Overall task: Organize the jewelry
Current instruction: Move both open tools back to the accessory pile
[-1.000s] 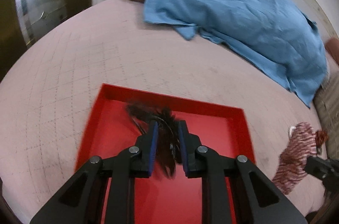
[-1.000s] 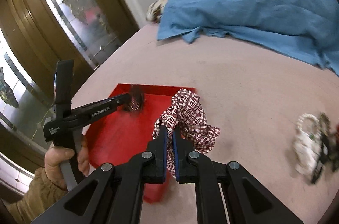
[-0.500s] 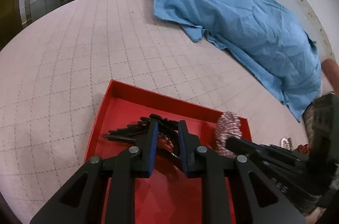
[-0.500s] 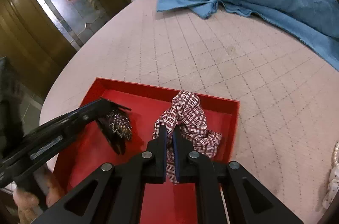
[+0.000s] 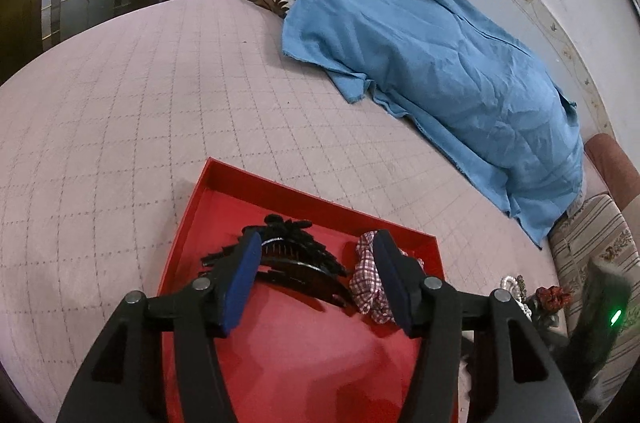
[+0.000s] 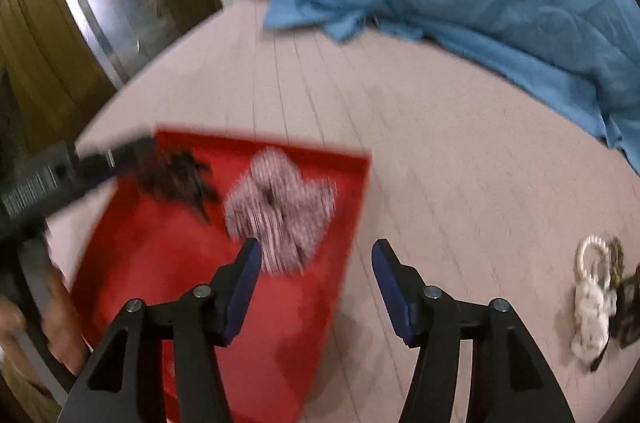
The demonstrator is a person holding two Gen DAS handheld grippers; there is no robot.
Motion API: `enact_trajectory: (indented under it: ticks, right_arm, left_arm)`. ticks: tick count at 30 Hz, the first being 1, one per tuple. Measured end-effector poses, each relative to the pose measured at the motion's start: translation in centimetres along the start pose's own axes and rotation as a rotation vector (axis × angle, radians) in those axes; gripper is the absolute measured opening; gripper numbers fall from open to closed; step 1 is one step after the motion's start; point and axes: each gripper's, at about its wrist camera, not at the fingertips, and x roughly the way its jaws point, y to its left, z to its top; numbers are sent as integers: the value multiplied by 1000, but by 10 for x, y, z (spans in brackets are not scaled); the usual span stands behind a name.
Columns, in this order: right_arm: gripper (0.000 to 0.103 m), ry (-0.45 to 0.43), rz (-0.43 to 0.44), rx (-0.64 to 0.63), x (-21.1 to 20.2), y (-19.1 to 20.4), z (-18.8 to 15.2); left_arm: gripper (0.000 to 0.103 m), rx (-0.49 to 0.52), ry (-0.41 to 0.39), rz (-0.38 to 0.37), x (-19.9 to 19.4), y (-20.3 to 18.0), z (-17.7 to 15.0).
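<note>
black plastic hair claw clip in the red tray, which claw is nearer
Left. The left claw sits open right over the black plastic hair claw clip; the right claw is beside the checked scrunchie, farther off.

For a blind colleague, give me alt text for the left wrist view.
The open left tool hangs over a red tray on a pink bed, its jaws just opened. A black hair claw and checked scrunchie lie in the tray; a blue cloth lies behind.

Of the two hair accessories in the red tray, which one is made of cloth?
The checked scrunchie, at the right of the red tray; the black claw clip beside it is hard plastic with teeth.
</note>
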Motion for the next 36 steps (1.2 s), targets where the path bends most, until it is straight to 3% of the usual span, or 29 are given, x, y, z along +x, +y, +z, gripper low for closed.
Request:
enact_trajectory:
  ticks: [2, 4, 12, 15, 19, 23, 30, 36]
  right_arm:
    - [14, 36, -16, -8, 8, 1, -11]
    - [10, 52, -23, 25, 11, -5, -19]
    - [13, 39, -22, 79, -9, -10, -51]
    - [16, 38, 24, 99, -16, -12, -57]
    - [48, -14, 75, 168, -43, -34, -75]
    - [49, -67, 16, 181, -81, -77, -107]
    - [50, -111, -164, 293, -134, -196, -158]
    - [50, -188, -217, 407, -149, -272, -170]
  left_arm:
    - [57, 5, -6, 5, -1, -1, -1]
    - [57, 13, -15, 12, -3, -3, -3]
    - [57, 43, -20, 47, -4, -12, -9]
    - [57, 87, -35, 81, -6, -23, -15]
    - [59, 203, -71, 120, -14, -50, -32]
    - [60, 299, -58, 131, -21, -77, -58]
    - [61, 429, 1, 43, -40, -150, -99]
    - [62, 468, 133, -73, -20, -227, -120]
